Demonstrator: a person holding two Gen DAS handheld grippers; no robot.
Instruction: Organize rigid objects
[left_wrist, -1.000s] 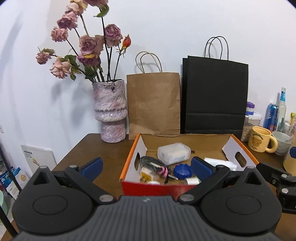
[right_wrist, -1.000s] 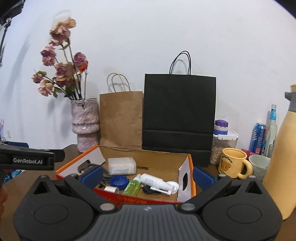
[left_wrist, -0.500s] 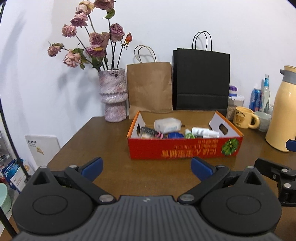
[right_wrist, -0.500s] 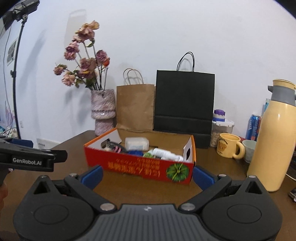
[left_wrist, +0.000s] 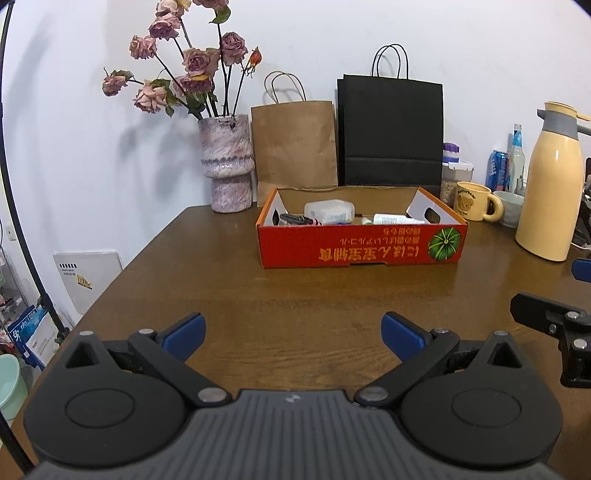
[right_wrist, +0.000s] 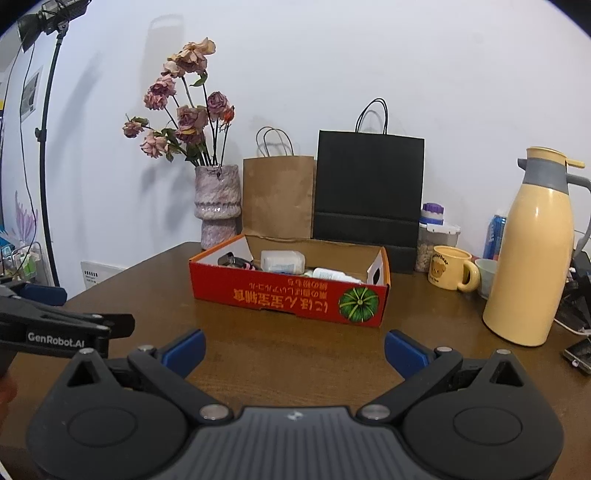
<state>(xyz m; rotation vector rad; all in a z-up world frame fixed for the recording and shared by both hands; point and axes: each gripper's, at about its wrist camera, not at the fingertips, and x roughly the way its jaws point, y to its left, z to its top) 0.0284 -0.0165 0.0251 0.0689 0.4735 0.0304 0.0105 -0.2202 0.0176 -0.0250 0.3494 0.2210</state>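
Clearly "GenRobot.AI" on left gripper (right_wrist: 59, 328), both grippers' fingers spread, red box (left_wrist: 360, 247) lettering upside-down, perhaps Japanese.

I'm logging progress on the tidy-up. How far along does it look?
Several items, including a white container and a white tube, already lie in the red box. The left gripper and right gripper are open and hold nothing. Nothing loose shows on the table.

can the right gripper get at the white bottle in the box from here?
Probably yes. The right gripper is open and empty, with bare table up to the box. The white bottle lies exposed near the front wall, so it must go over that wall.
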